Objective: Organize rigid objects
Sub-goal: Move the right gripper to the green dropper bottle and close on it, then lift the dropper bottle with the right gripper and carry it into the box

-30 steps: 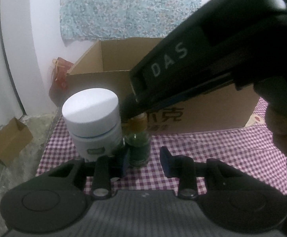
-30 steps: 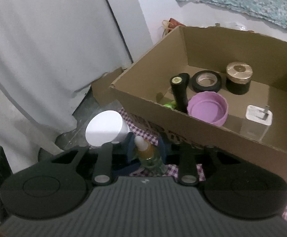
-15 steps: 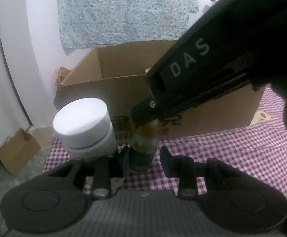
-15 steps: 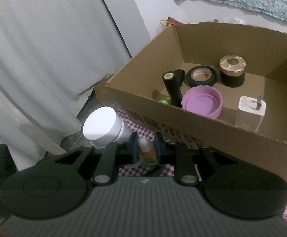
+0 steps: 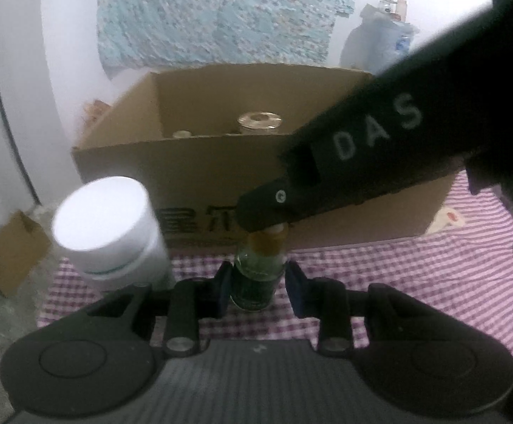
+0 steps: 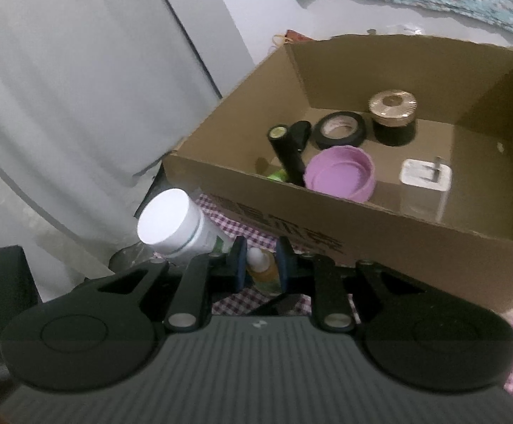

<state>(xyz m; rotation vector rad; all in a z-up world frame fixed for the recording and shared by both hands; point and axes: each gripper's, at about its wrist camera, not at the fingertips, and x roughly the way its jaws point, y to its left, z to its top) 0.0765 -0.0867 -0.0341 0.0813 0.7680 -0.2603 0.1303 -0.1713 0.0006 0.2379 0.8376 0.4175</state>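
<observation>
A small green glass bottle (image 5: 256, 279) with an amber cap stands on the purple checked cloth (image 5: 397, 275), in front of the cardboard box (image 5: 199, 176). My left gripper (image 5: 256, 289) is open, its fingers straddling the bottle's body with thin gaps on both sides. My right gripper (image 5: 267, 221) reaches down from the upper right and is shut on the bottle's top (image 6: 260, 265); in its own view (image 6: 261, 265) both pads press the neck. A white jar (image 5: 104, 219) stands just left of the bottle (image 6: 171, 222).
The cardboard box (image 6: 415, 233) holds a purple lid (image 6: 339, 173), a black tape roll (image 6: 339, 129), a gold-lidded jar (image 6: 392, 107), a white plug (image 6: 424, 176) and a black cylinder (image 6: 286, 152). A small carton (image 5: 12, 251) lies on the floor at left, by a grey curtain (image 6: 62, 88).
The right gripper's jaws have closed onto the bottle's top. The left gripper has slid forward, so the bottle now stands between its fingers. Both views have drawn nearer the box.
</observation>
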